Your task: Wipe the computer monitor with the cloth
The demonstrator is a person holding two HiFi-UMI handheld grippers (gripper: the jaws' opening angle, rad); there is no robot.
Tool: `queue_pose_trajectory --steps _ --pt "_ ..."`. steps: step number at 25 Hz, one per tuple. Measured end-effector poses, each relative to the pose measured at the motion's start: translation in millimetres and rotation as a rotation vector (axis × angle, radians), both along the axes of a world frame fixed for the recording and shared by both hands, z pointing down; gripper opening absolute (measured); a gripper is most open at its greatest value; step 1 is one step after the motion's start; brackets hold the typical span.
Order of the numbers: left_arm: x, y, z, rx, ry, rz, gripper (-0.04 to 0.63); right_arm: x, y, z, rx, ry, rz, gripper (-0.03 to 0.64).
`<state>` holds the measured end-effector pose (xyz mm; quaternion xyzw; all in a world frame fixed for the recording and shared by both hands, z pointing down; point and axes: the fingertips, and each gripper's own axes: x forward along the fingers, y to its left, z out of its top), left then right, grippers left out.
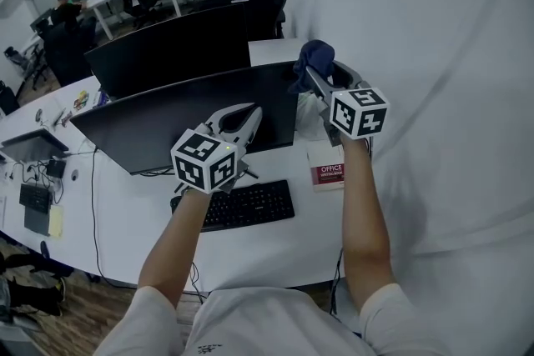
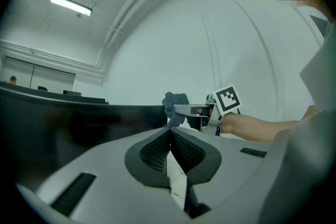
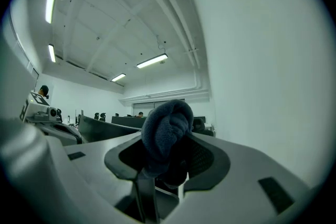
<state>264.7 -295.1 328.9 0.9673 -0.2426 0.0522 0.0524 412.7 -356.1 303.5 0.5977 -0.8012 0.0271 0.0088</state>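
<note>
The wide black computer monitor (image 1: pixel 175 117) stands on the white desk (image 1: pixel 117 213), screen towards me. My right gripper (image 1: pixel 310 71) is shut on a bunched dark blue cloth (image 1: pixel 313 58) and holds it at the monitor's upper right corner. In the right gripper view the cloth (image 3: pixel 167 131) bulges up from between the jaws. My left gripper (image 1: pixel 248 114) hovers in front of the screen's lower right part, jaws shut with nothing between them (image 2: pixel 169 136). The left gripper view shows the cloth (image 2: pixel 175 105) and the monitor's top edge (image 2: pixel 79 107).
A black keyboard (image 1: pixel 238 206) lies on the desk below the monitor. A red and white box (image 1: pixel 326 171) sits to its right. A second monitor (image 1: pixel 171 50) stands behind. Cables and small devices (image 1: pixel 37 179) are at the left. A white wall (image 1: pixel 434 54) bounds the right.
</note>
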Motion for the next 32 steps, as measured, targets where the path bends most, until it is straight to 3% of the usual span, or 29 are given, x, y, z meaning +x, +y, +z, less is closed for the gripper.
queue_pose_trajectory --steps 10,32 --pt "14 7 17 -0.031 -0.018 0.010 0.011 3 2 61 -0.078 -0.111 -0.028 0.198" --pt "6 11 76 -0.125 -0.061 0.002 0.011 0 8 195 -0.287 -0.139 -0.013 0.198"
